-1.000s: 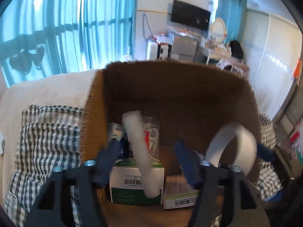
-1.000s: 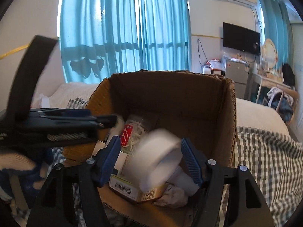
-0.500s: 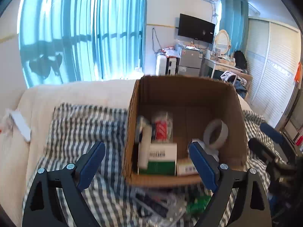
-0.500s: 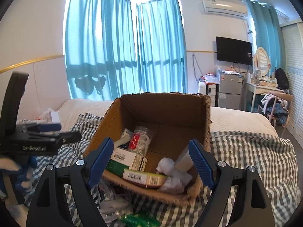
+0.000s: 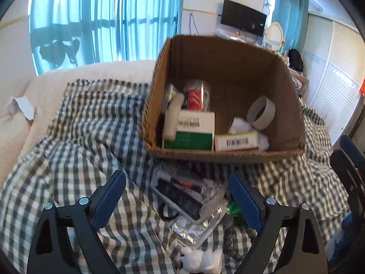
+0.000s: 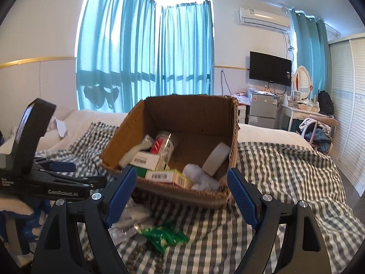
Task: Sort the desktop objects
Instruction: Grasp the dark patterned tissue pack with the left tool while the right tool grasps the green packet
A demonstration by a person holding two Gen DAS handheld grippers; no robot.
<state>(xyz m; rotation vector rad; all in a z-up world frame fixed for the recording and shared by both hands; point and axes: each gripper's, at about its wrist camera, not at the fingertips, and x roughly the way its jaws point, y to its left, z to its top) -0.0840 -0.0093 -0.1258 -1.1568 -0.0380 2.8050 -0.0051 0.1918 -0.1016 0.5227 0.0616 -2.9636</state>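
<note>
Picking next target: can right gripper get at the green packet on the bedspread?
Probably yes. The right gripper is open and empty, and the green packet lies uncovered just below and ahead of it, in front of the cardboard box. Nothing blocks the way.

I get bright daylight through the blue curtains [image 6: 146, 52], tinting both views cool. The fisheye bends and blackens the corners. Clutter on the checked bedspread [image 5: 75, 141] smears with motion blur (box contents [image 5: 196, 123] look soft too).
</note>
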